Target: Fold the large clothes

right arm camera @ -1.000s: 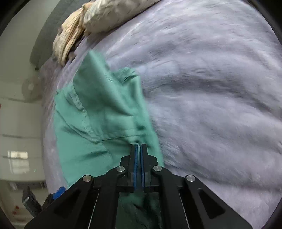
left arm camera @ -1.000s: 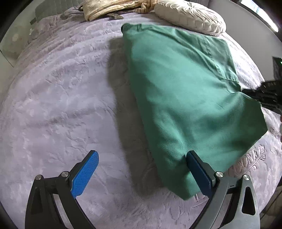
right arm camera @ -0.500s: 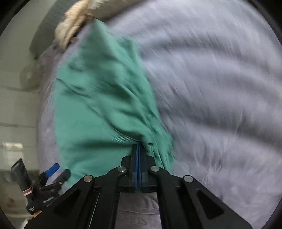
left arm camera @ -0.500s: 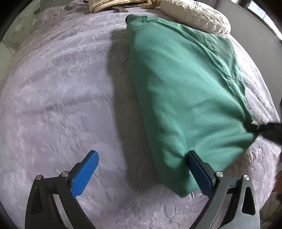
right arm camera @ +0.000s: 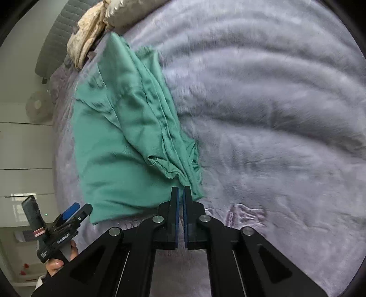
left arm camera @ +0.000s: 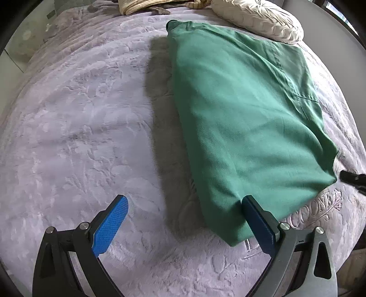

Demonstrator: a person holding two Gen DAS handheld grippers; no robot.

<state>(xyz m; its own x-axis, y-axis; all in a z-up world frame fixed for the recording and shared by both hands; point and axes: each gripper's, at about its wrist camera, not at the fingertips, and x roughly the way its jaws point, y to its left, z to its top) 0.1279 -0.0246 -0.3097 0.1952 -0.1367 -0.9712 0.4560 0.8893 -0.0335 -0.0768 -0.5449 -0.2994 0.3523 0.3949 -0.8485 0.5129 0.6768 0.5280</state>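
A green garment (left arm camera: pixel 240 114) lies folded on the lavender bed cover (left arm camera: pixel 80 125), long edge running away from me. My left gripper (left arm camera: pixel 184 198) stands wide open above the cover; its right finger overlaps the garment's near corner and nothing is between the pads. At the garment's right corner sits my right gripper (left arm camera: pixel 352 179). In the right wrist view the right gripper (right arm camera: pixel 181 189) has its jaws all but together on the hem of the garment (right arm camera: pixel 119 148), whose layers bunch in wrinkles just beyond the tips. The left gripper (right arm camera: pixel 79 209) shows at lower left, held by a hand (right arm camera: pixel 55 265).
A cream pleated cushion (left arm camera: pixel 258 18) and a beige throw (left arm camera: pixel 141 6) lie at the head of the bed. Embroidered lettering (left arm camera: pixel 320 205) marks the cover near the bed's edge. White cupboards and a fan (right arm camera: pixel 36 106) stand beyond the bed.
The right gripper has drawn the garment's right corner toward the near edge of the bed, and the cloth now lies flatter and longer. The left gripper has stayed open in place.
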